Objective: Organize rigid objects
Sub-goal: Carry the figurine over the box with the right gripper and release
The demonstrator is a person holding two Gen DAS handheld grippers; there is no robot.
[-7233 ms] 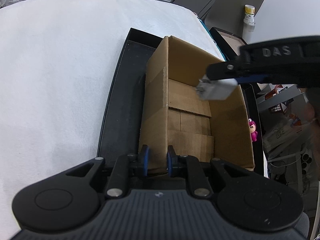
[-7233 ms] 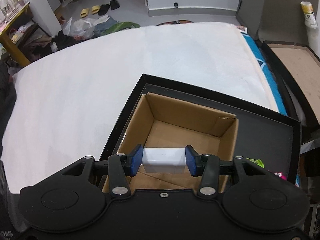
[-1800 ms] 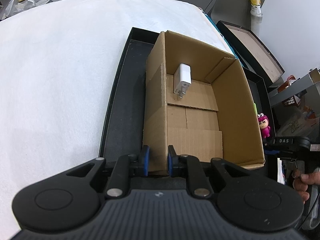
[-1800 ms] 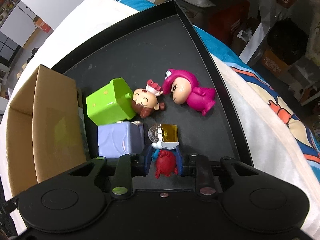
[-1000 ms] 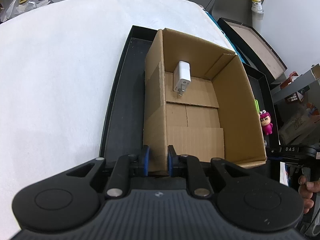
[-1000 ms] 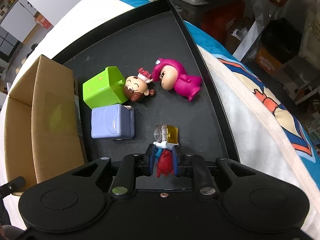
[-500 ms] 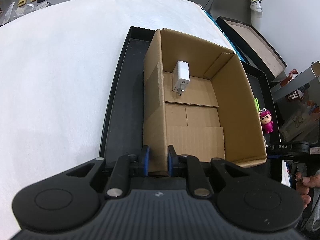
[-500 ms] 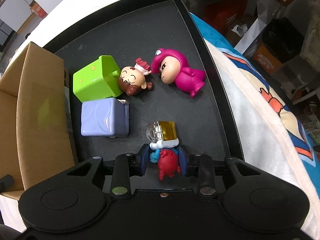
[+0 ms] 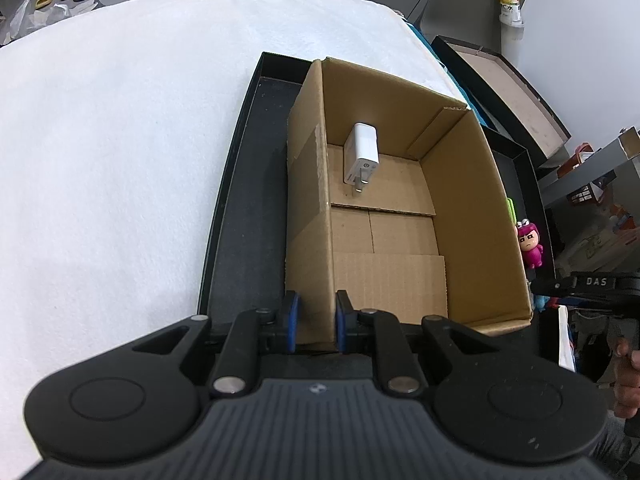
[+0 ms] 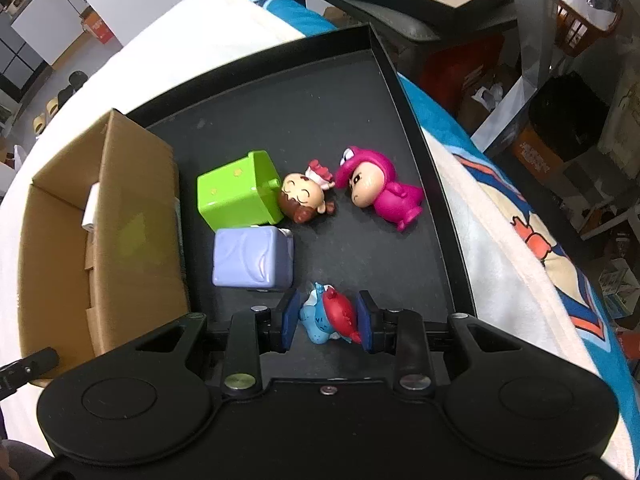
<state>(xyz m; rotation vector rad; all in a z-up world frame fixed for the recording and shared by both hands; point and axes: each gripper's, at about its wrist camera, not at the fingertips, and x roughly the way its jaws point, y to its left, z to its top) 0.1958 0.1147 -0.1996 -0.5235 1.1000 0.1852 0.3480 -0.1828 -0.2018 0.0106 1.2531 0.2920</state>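
The right tongs (image 10: 329,320) are standing apart around a blue and red figurine (image 10: 330,314); the left tongs (image 9: 314,320) are clamping the cardboard box (image 9: 310,216) wall.

left claw (image 9: 314,322) clamped shut, right claw (image 10: 329,322) parted, low

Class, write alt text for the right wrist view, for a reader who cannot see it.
The right tool straddles a small red-and-blue figure on a black tray, blue pads either side. Beyond lie a lavender block, a green cube, a brown-haired doll and a pink-suited figure; a cardboard box stands left.
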